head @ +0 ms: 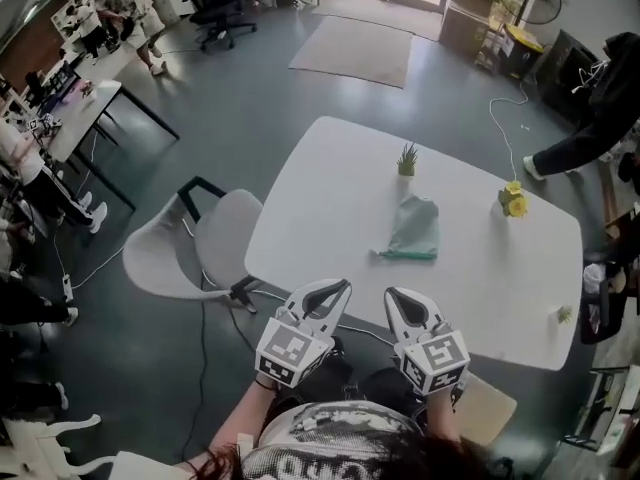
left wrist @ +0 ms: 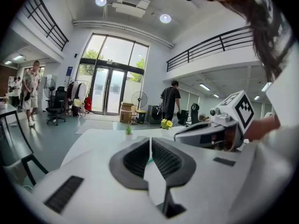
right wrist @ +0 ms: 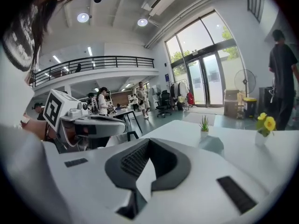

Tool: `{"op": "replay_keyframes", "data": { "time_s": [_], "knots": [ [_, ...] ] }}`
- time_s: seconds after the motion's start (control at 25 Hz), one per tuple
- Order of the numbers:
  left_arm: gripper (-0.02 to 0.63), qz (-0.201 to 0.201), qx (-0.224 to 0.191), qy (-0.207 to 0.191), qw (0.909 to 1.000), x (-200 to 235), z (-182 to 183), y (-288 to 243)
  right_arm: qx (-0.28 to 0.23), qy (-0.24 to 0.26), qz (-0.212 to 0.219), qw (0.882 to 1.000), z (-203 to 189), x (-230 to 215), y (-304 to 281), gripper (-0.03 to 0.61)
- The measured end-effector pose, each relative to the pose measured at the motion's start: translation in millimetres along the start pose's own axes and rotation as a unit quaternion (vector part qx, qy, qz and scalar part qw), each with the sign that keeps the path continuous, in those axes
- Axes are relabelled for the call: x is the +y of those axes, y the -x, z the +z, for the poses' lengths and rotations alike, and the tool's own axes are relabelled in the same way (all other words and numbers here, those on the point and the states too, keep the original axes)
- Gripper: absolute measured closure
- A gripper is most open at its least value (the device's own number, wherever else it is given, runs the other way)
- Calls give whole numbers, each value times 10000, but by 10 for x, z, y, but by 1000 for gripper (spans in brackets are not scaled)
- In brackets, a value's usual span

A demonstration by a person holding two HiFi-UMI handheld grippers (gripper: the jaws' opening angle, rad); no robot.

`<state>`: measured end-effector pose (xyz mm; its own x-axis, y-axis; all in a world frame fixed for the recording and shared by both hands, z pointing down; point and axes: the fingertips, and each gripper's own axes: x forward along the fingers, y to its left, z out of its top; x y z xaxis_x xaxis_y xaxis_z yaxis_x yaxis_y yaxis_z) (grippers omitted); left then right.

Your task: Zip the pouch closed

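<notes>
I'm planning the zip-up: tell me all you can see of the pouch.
The pouch is a small soft bag of pale green cloth, lying flat and slightly crumpled on the white table. A darker teal strip runs along its near edge, a small tab sticking out at the left end; whether the zip is open cannot be told. A potted plant stands just beyond it, apart. Only the table touches it: the left gripper and right gripper, both shut, are short of it.

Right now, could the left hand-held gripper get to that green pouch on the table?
Probably yes. Nothing stands on the table between the left hand-held gripper and the green pouch; the little plant is beyond the pouch. Its jaws are together, so they would need to open first.
</notes>
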<state>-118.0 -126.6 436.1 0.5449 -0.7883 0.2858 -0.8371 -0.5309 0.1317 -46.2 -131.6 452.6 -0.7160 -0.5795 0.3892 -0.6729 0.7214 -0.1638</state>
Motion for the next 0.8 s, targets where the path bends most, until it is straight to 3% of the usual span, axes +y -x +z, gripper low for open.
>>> {"op": "replay_keyframes", "data": {
  "time_s": [0.32,0.44,0.8],
  "knots": [
    [592,52,107,301,9995,274,-228,-175,489,-378,-362,9974,-459,-322,-282,583],
    [592,69,207,333,9992,308,-328,-243,629,-723,-363,9947,-655,-459,-494,551],
    [591,99,515,-158,9985,439,-610,-730,883,-1530,-503,9830,-1014,-814,-807,543]
  ]
}}
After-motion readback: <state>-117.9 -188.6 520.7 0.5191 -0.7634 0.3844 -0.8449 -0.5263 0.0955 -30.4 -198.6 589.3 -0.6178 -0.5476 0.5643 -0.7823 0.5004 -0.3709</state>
